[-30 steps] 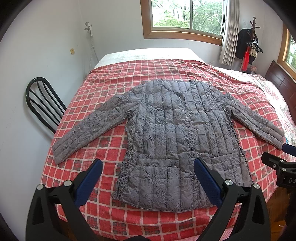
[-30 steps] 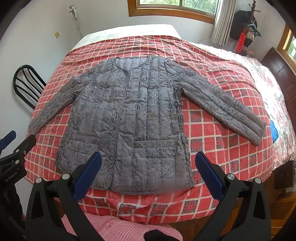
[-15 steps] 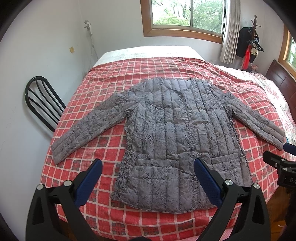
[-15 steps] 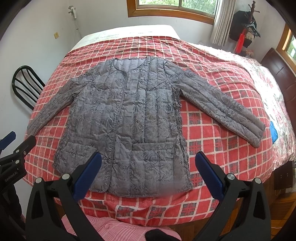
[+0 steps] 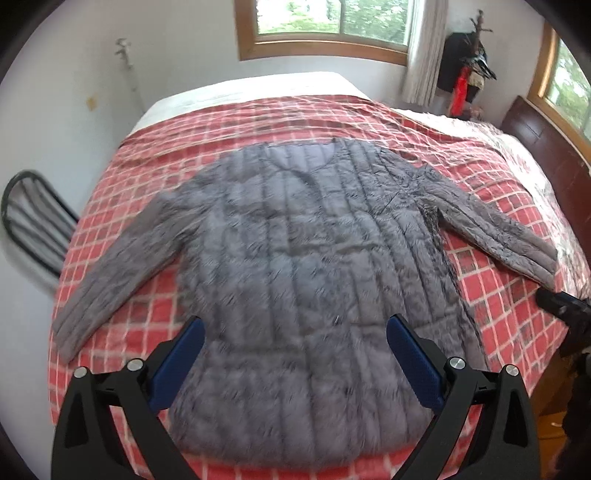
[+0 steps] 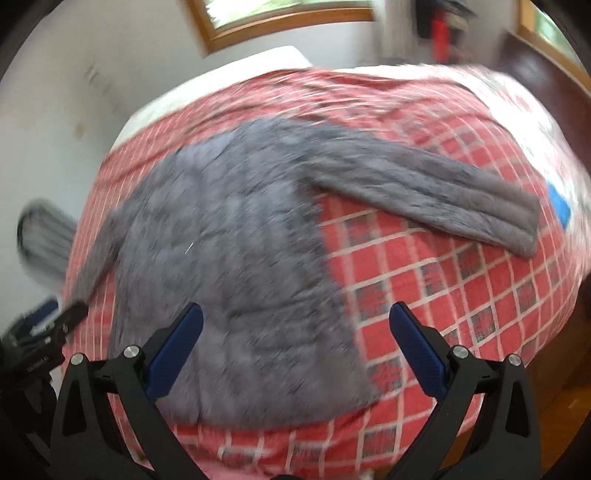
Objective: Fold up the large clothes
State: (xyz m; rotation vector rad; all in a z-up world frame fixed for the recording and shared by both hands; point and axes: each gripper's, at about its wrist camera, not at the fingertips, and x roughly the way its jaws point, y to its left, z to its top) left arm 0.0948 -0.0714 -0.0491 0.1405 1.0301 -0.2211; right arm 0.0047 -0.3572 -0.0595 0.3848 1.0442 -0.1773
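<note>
A grey quilted jacket [image 5: 314, 258] lies flat, front up, sleeves spread, on a red checked bedspread [image 5: 491, 288]. My left gripper [image 5: 295, 328] is open and empty above the jacket's lower hem. My right gripper [image 6: 295, 314] is open and empty above the jacket's lower right side [image 6: 236, 266]. The right sleeve [image 6: 436, 195] stretches out to the right. Each gripper shows at the edge of the other's view: the right one [image 5: 565, 310] and the left one [image 6: 44, 328]. Both views are blurred by motion.
A black metal chair [image 5: 33, 225] stands at the bed's left side by the white wall. A dark wooden headboard [image 5: 546, 140] is at the right. A window [image 5: 332, 26] and a coat rack [image 5: 469, 66] are at the back. A blue item [image 6: 559, 206] lies near the right sleeve end.
Both grippers have moved forward and closer over the jacket, so it fills more of each view. The right gripper has turned to the right. The jacket has not moved.
</note>
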